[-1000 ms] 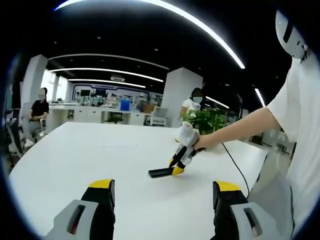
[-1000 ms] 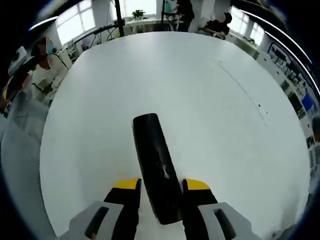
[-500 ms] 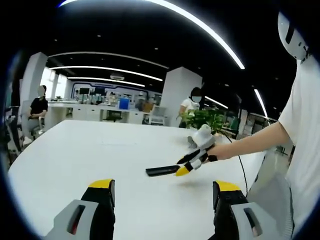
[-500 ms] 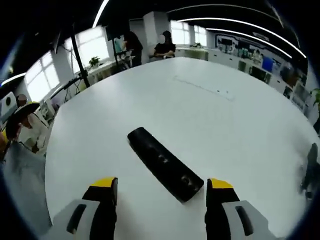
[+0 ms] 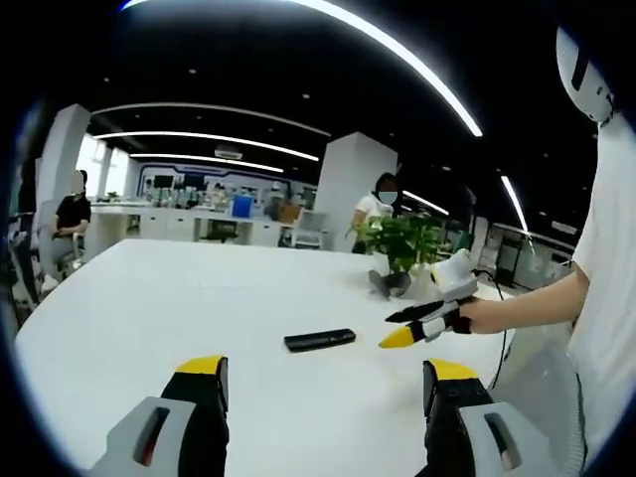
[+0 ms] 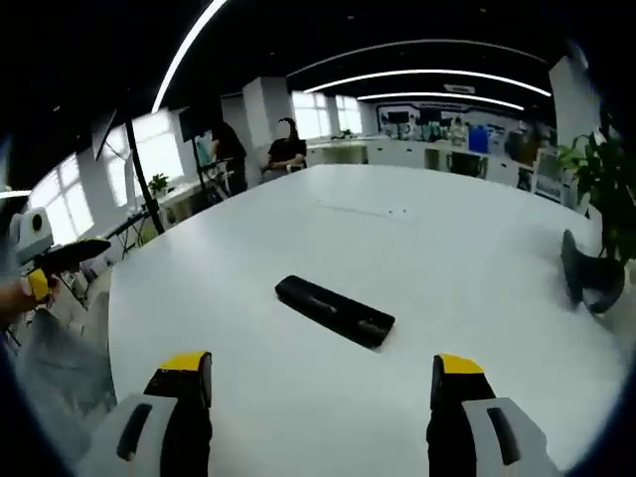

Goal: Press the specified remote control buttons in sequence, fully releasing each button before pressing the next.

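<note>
A black remote control (image 5: 319, 340) lies flat on the white table (image 5: 149, 308), alone near its middle. My left gripper (image 5: 326, 386) hovers well short of it, open, with nothing between its yellow-tipped fingers (image 5: 204, 370). In the right gripper view the remote (image 6: 334, 311) lies slantwise ahead of my right gripper (image 6: 318, 383), which is wide open and holds nothing. In the left gripper view the right gripper (image 5: 417, 324) floats above the table to the right of the remote, apart from it, in a person's hand.
A potted plant (image 5: 396, 248) stands on the table behind the remote; its dark pot (image 6: 586, 278) is at the right. A cable runs off the table's right edge. People sit at desks far behind. The left gripper (image 6: 45, 260) hangs at the far left.
My right gripper, close around the remote a second ago, has opened wide and drawn back to the right. The remote stays flat on the table. The left gripper has hardly moved.
</note>
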Motion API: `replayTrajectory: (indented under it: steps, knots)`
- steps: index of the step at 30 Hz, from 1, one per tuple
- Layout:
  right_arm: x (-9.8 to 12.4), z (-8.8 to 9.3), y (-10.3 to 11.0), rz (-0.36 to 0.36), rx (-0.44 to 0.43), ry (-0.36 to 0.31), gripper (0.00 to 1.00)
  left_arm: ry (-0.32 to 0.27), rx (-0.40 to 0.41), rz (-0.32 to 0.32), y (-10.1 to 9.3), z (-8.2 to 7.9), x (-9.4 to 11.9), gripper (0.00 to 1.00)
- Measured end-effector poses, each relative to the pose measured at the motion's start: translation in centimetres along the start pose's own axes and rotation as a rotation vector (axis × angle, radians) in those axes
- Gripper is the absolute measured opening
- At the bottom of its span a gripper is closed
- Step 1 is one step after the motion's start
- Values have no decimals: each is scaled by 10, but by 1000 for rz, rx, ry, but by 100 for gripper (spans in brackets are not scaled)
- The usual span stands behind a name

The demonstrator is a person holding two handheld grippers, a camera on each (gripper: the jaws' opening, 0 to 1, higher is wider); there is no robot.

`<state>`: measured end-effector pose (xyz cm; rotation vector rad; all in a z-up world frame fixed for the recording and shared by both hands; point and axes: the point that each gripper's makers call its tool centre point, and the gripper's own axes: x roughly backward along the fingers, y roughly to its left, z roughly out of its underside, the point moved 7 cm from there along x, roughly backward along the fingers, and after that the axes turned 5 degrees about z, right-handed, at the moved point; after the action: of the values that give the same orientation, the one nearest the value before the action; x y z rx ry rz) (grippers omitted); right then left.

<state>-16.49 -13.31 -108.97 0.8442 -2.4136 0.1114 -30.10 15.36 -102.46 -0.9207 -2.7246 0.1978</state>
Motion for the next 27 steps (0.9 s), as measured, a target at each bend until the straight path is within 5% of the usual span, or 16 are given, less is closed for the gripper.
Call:
replayTrajectory:
  steps: [27]
  knots:
    - [126, -10, 40, 154, -85, -271, 99, -28, -28, 10, -2, -2, -5, 85]
